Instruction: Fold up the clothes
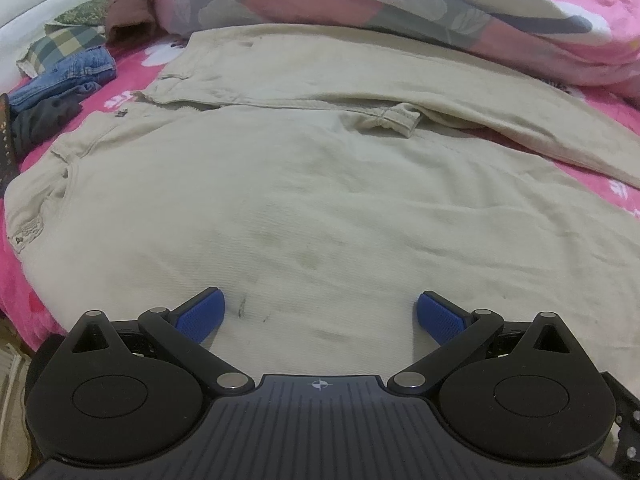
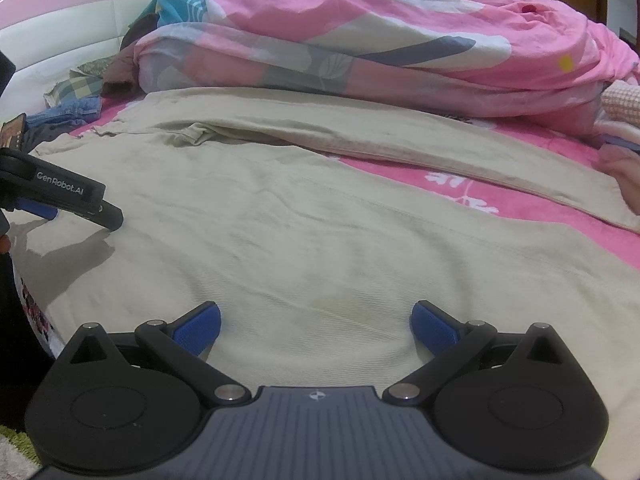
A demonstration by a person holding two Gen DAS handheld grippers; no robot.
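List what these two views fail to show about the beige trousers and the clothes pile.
- Beige trousers: near edge hidden by the left tongs in the left wrist view; hems cut off at the right edge.
- Far leg: top edge tucked under the pink quilt.
- Folded pile: small, blurred; count unclear.

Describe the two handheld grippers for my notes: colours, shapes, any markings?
Both look alike. The left gripper and right gripper have ribbed dark-grey bodies with a small crosshair mark, two round black housings, black linkage arms with silver pivot pins, and blue textured pads on the fingers. From the right wrist view, the left gripper's side reads "GenRobot.AI" in white.
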